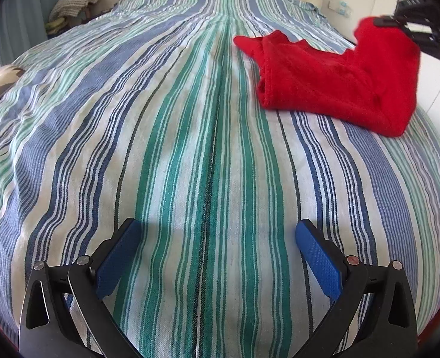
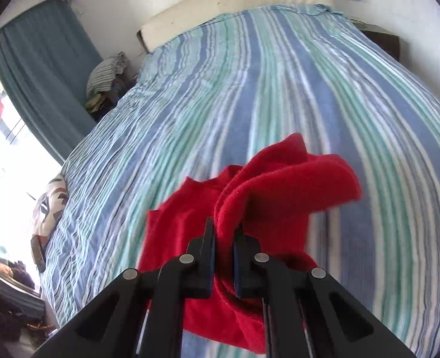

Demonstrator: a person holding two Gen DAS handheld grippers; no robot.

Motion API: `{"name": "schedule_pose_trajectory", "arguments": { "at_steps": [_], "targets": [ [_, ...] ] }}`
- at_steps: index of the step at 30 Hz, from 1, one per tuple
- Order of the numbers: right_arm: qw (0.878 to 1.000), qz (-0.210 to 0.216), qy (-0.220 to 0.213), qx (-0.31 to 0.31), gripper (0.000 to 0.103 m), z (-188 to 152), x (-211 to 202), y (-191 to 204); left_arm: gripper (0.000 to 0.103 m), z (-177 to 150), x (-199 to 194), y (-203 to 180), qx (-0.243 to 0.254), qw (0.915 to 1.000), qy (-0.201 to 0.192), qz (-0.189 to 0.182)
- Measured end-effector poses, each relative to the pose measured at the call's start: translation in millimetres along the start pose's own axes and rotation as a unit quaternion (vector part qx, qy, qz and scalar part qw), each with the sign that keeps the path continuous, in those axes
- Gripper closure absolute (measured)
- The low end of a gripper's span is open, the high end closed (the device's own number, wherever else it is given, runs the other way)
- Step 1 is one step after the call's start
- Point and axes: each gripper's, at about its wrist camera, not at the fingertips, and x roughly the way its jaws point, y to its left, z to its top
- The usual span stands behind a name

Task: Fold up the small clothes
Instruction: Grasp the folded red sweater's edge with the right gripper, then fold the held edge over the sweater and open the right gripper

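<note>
Striped bed (image 1: 190,149) fills the left wrist view: left claw (image 1: 217,232) spread wide, holding nothing, red garment (image 1: 333,83) far right. Right wrist view: right claw (image 2: 223,226) pinching a bunched edge, lifting mid-fold; next, probably lay it flat.

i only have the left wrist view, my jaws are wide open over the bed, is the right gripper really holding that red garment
Observer: Yes. In the right wrist view the right gripper has its jaws shut on a bunched fold of the red garment.
Operator: is all of it off the bed
Observer: Cannot tell from that view; cloth hangs below the jaws, blurred.
Operator: anything on the bed's window side
Observer: A tiger-print cushion lies at the edge of the striped bedspread.
</note>
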Motion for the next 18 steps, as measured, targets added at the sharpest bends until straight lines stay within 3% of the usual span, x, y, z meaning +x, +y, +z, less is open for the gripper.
{"name": "schedule_pose_trajectory", "arguments": {
  "at_steps": [5,6,7,9,13,15,17,18],
  "targets": [
    [0.999,0.016,0.039,-0.024,0.092,-16.2,71.1,72.4,0.000,-1.3,0.1,-0.2,0.005,1.0000,-0.003,-0.002],
    [0.998,0.033,0.056,-0.014,0.086,-20.8,88.1,76.7,0.000,-1.4,0.0,-0.2,0.006,1.0000,-0.004,-0.002],
    [0.995,0.056,0.084,0.006,0.084,-28.6,105.4,79.2,0.000,-2.3,-0.4,-0.2,0.006,1.0000,-0.005,-0.001],
    [0.982,0.117,0.137,0.063,0.066,-43.7,128.6,77.3,0.000,-2.6,-0.4,-0.3,0.006,1.0000,-0.006,-0.002],
    [0.962,0.220,0.126,0.104,0.064,-41.6,106.5,69.5,0.000,-2.7,-0.4,-0.6,0.005,1.0000,-0.005,0.000],
    [0.973,0.200,0.093,0.062,0.053,-29.2,78.1,64.8,0.000,-2.8,-0.2,-1.5,0.004,1.0000,-0.005,0.002],
    [0.987,0.137,0.074,-0.027,0.041,-21.9,54.8,69.8,0.000,-2.4,0.8,-2.0,0.004,1.0000,-0.005,0.004],
    [0.987,0.115,0.077,-0.077,0.039,-23.6,47.7,75.3,0.000,-2.1,1.3,-2.5,0.004,1.0000,-0.005,0.004]
  ]
}}
